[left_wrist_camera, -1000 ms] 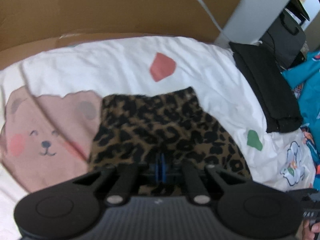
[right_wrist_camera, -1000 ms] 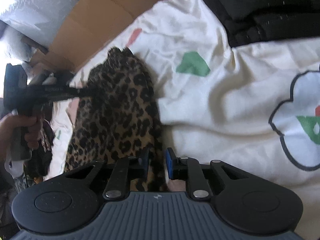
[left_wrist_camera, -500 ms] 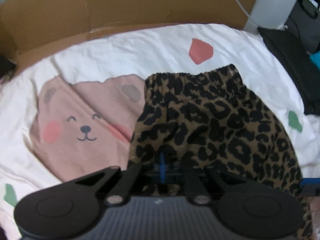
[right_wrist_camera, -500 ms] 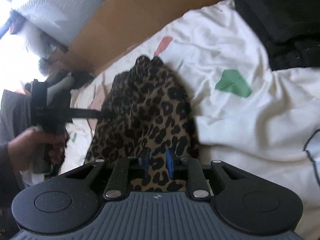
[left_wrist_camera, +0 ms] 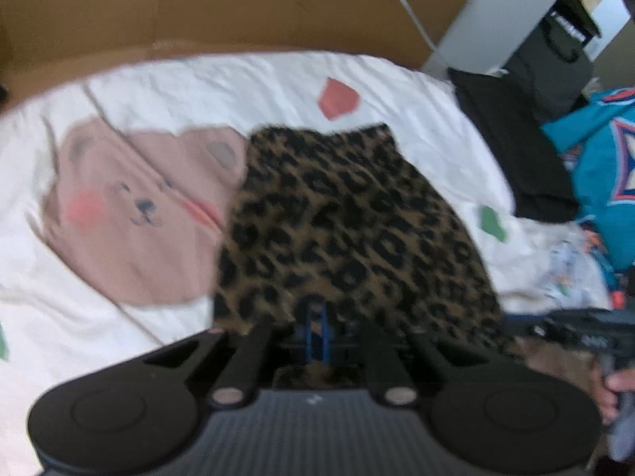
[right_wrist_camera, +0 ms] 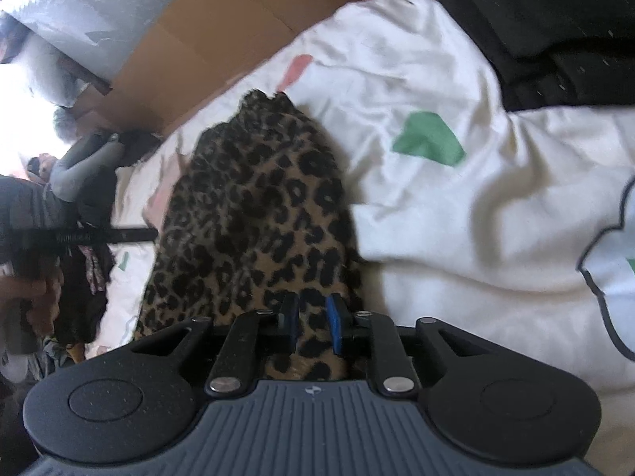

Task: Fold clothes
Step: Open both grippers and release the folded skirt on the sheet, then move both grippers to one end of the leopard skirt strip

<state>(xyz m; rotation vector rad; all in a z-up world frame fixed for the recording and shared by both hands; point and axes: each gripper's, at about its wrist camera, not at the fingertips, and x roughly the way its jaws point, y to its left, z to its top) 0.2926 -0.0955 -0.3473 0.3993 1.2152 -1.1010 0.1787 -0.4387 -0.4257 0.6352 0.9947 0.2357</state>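
Both tongs grip the near hem of a leopard-print garment (left_wrist_camera: 341, 230) spread on a bed under a white patterned duvet (left_wrist_camera: 254, 87): the left tongs (left_wrist_camera: 316, 327) are clenched tight on the cloth, while the right tongs (right_wrist_camera: 311, 323) are closed on a thicker bunch of it, a narrow gap between the blue pads. The garment's waistband end lies toward the cardboard (left_wrist_camera: 198, 8) at the head of the bed, partly covering a pink bear print (left_wrist_camera: 131, 206). No fold looks made yet; a dark stack (right_wrist_camera: 555, 27) sits nearby.

Garment (left_wrist_camera: 349, 230) on bedsheet (left_wrist_camera: 198, 79) — cardboard (left_wrist_camera: 238, 4) behind
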